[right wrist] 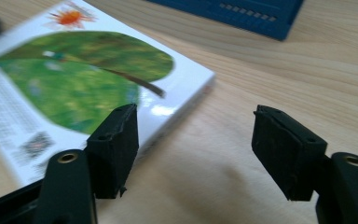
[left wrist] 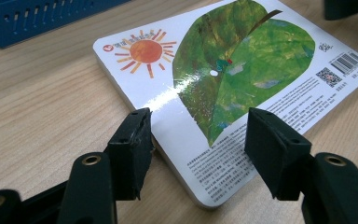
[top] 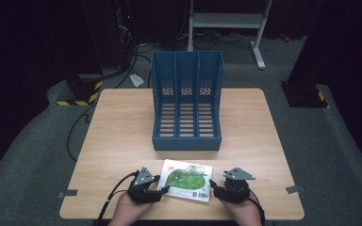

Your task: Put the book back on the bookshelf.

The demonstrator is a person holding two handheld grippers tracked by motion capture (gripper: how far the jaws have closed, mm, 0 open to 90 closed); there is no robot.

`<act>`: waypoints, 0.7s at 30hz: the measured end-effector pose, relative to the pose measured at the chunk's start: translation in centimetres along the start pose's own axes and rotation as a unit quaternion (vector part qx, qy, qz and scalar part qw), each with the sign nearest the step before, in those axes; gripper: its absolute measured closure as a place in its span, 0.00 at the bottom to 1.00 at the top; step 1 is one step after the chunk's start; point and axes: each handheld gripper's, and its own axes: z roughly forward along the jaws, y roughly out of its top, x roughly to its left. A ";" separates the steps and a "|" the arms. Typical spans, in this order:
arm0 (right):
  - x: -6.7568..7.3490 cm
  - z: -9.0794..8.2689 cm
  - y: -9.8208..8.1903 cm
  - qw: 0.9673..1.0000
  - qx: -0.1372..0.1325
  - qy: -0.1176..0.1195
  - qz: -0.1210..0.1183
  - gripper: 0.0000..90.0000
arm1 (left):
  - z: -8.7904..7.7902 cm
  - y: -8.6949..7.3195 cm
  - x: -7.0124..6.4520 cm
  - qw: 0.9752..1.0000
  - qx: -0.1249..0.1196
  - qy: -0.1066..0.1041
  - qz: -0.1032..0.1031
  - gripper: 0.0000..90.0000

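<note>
While the book point(top: 187, 180) lies flat at the near edge of the table point(top: 122, 132), a gripper waits at each of its short ends.

Glossy and thick like a board book, with rounded corners, a painted green leaf and an orange sun on white, it rests back cover up just in front of the blue file rack point(top: 186, 101), a slotted plastic stand with three bays that looks like its destination. On the person's left, the left gripper point(left wrist: 198, 140) has its jaws parted around the near corner, one pad beside the edge and the other over the cover, not pressing, probably to lift that end. Opposite it, the right gripper point(right wrist: 196, 149) stands wide with bare wood grain between its jaws, one pad just over the book's edge, gripping nothing.
</note>
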 end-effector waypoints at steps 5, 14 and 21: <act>1.9 -1.0 -0.8 0.999 0.000 0.046 -0.005 0.30 | -0.1 0.1 0.1 1.000 -0.009 0.013 0.000 0.45; 4.3 0.4 -1.8 0.994 0.054 0.068 -0.059 0.23 | 0.2 0.1 0.3 1.000 -0.007 0.016 -0.022 0.43; 3.9 0.6 -1.8 0.995 0.054 0.061 -0.065 0.25 | 0.3 0.0 0.2 1.000 -0.002 0.015 -0.018 0.43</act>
